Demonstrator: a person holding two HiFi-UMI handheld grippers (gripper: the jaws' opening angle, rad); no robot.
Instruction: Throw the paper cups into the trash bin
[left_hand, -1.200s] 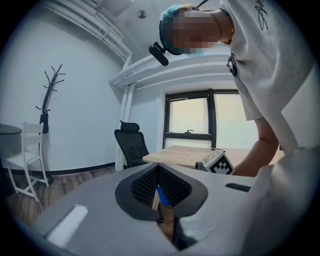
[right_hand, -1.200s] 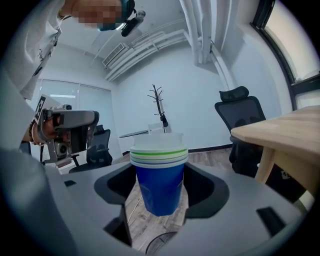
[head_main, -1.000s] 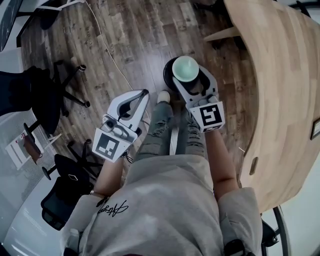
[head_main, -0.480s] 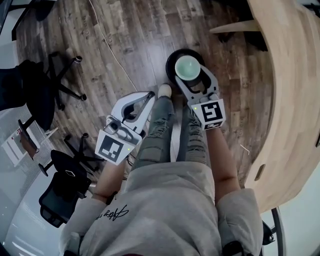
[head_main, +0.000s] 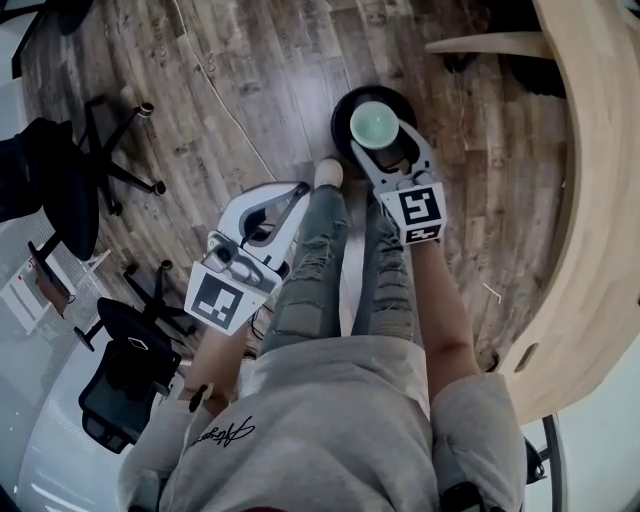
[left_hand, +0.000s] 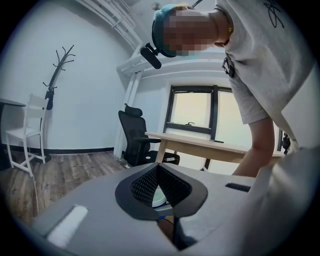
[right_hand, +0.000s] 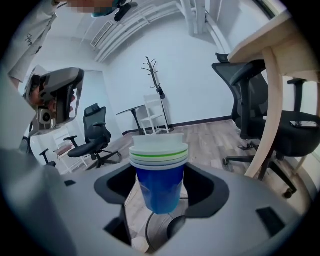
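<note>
We see the right gripper (head_main: 383, 140) held out in front of the person's legs (head_main: 320, 265), its jaws closed on a stack of paper cups (head_main: 374, 122). In the right gripper view, the right gripper (right_hand: 161, 187) clamps the stack (right_hand: 160, 175) from both sides low on its body. The outer cup is blue, and several nested rims, white with one green line, show at its top. The stack stands upright with its mouth up. From the head view, the cups hang directly over the round black trash bin (head_main: 343, 104), which stands on the wooden floor (head_main: 250, 80) just ahead of the person's shoe (head_main: 328, 172). We cannot tell whether the stack touches the bin.

The left gripper (head_main: 293, 190) is held lower and to the left, beside the person's left leg and well apart from the bin. In its own view, the left gripper (left_hand: 157, 170) has its jaws closed, with the ribbed pads meeting at the tips and nothing gripped between them.

A curved wooden bench (head_main: 590, 200) runs along the right side. Black office chairs (head_main: 70, 170) stand on the floor at the left, and a thin cable (head_main: 215, 90) trails across the boards. A coat rack (right_hand: 155, 75) stands against the far white wall.
</note>
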